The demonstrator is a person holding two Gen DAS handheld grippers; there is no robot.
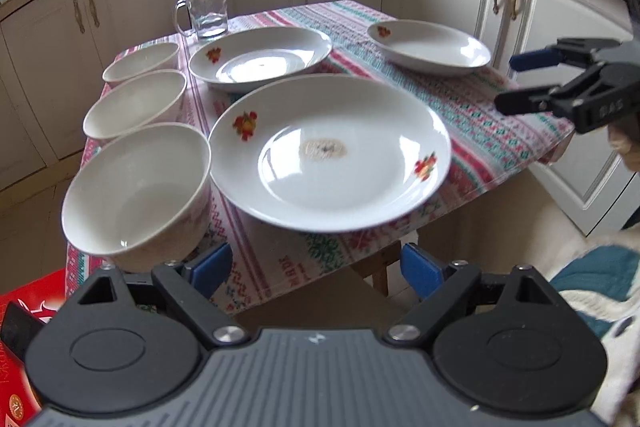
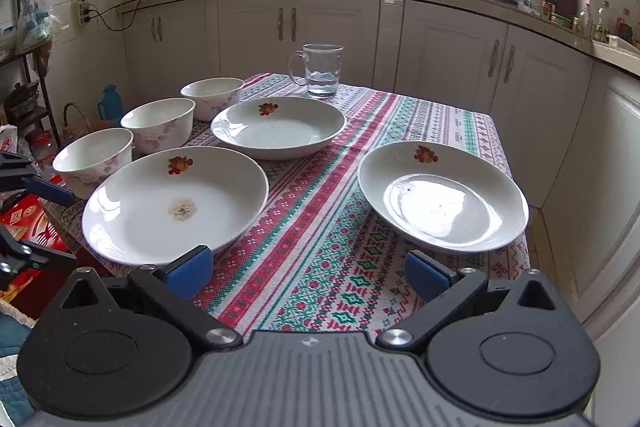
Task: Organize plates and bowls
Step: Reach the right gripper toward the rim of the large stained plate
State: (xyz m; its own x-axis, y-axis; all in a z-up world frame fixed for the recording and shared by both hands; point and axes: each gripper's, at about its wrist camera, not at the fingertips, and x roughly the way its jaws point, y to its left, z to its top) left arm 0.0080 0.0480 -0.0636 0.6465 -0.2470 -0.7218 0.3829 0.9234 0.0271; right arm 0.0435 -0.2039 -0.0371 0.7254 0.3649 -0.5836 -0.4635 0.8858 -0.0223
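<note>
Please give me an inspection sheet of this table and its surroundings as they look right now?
Surface: table under a striped tablecloth.
Job's things: three plates lie apart, unstacked; three bowls stand in a row beside them.
Clutter: glass mug with some water at the far edge.
Grippers: left tool and right tool both open, holding nothing.
Cables: power strip with cords on the wall.
Surroundings: white cabinets, crowded worktop.

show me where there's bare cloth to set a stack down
Widest free patch: the striped tablecloth between the stained plate and the right plate. Smaller patch right of the glass mug. The left side is crowded: three bowls hug the plates.
</note>
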